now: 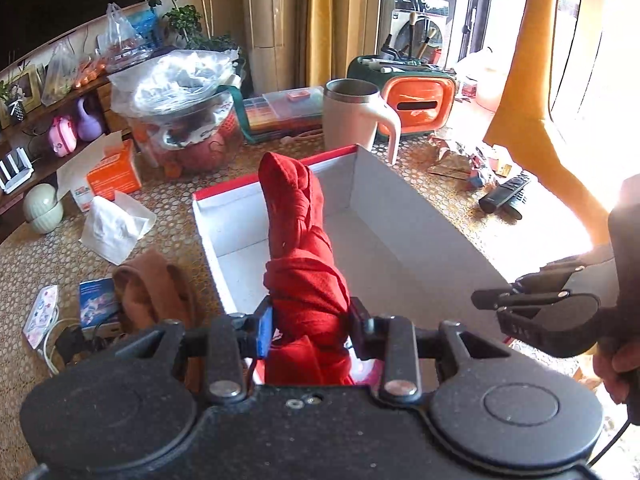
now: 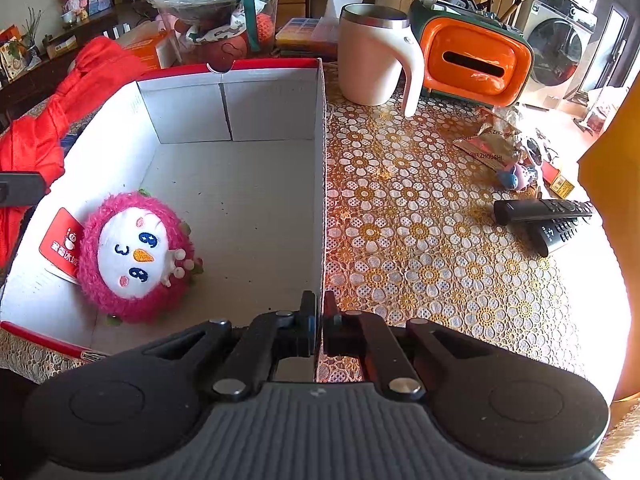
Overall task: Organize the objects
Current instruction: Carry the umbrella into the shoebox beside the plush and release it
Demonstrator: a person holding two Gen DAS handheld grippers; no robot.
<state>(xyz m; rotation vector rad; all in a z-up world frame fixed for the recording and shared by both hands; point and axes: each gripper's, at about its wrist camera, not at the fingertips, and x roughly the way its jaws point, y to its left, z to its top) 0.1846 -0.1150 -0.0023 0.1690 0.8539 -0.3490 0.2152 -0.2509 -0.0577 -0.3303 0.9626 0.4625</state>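
Note:
My left gripper (image 1: 310, 326) is shut on a knotted red cloth (image 1: 298, 236) and holds it above the near end of an open white box with a red rim (image 1: 394, 216). The cloth also shows at the left of the right wrist view (image 2: 60, 100). My right gripper (image 2: 319, 312) is shut on the box's right wall (image 2: 322, 184), one jaw inside and one outside. A pink plush toy with a white face (image 2: 134, 258) lies inside the box at its near left. The right gripper also shows in the left wrist view (image 1: 532, 304).
A white mug (image 2: 374, 54), an orange tissue holder (image 2: 474, 62) and two black remotes (image 2: 548, 218) stand on the flowered tablecloth right of the box. A brown cloth (image 1: 150, 292), tissues (image 1: 114, 226) and an orange carton (image 1: 114, 172) lie left of it.

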